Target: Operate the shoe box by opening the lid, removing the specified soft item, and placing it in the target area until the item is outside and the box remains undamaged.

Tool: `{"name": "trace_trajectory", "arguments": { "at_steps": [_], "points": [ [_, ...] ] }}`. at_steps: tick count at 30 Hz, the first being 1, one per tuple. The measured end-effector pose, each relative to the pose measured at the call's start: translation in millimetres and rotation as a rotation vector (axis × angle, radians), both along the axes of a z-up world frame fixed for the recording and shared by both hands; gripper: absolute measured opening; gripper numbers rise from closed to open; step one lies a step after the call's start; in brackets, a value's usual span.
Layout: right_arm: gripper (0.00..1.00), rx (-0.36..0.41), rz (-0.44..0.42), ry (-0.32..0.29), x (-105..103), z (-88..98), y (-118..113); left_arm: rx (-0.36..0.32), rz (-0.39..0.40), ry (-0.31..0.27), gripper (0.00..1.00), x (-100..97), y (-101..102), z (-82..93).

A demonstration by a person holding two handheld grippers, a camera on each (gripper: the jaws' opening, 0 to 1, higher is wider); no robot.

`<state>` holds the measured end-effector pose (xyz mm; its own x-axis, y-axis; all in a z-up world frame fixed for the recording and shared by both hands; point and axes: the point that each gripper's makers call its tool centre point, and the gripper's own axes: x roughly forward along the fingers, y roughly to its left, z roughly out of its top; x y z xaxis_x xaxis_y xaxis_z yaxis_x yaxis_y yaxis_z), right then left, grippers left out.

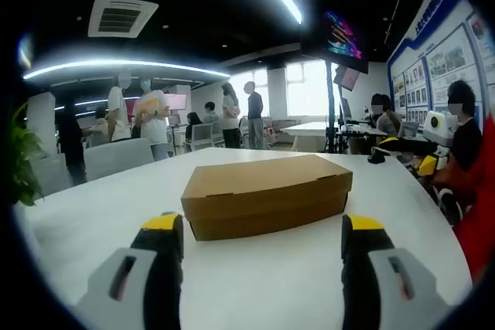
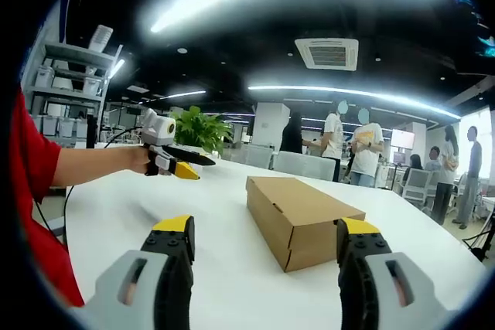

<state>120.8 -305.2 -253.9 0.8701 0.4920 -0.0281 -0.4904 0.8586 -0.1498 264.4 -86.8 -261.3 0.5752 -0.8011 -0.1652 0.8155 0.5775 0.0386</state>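
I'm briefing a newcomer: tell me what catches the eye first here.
A closed brown box sits alone on the white table, straight ahead of the open left gripper. The right gripper faces it too, also open. People stand behind the table.

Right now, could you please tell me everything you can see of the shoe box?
The shoe box is plain brown cardboard, oblong, with a lid that overlaps the base and is fully shut. It lies flat on the white table, undamaged as far as shows. Nothing touches it except the table, and both grippers are short of it with jaws apart.
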Motion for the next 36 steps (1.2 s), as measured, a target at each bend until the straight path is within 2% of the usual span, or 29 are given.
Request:
{"name": "trace_trajectory", "arguments": {
  "at_steps": [5,8,12,19,24,36],
  "points": [
    [0.77,0.005,0.001,0.005,3,-0.6,0,-0.006,-0.008,0.000,0.87,1.6,-1,3.2],
    [0.72,-0.009,-0.003,0.005,3,-1.7,-1,0.004,-0.013,-0.001,0.87,0.6,-3,2.9],
    [0.77,0.023,0.012,0.010,2,-0.4,3,-0.008,-0.020,0.002,0.87,4.3,-4,7.0],
    [0.78,0.021,0.002,0.009,6,-0.6,2,-0.038,-0.025,0.006,0.87,5.1,-14,5.6],
    [0.77,0.025,-0.006,0.010,3,-0.8,0,-0.030,-0.031,0.013,0.88,5.2,-18,2.0],
    [0.81,0.059,-0.018,0.006,12,0.6,4,-0.017,-0.059,0.010,0.88,15.6,-18,2.8]
  ]
}}
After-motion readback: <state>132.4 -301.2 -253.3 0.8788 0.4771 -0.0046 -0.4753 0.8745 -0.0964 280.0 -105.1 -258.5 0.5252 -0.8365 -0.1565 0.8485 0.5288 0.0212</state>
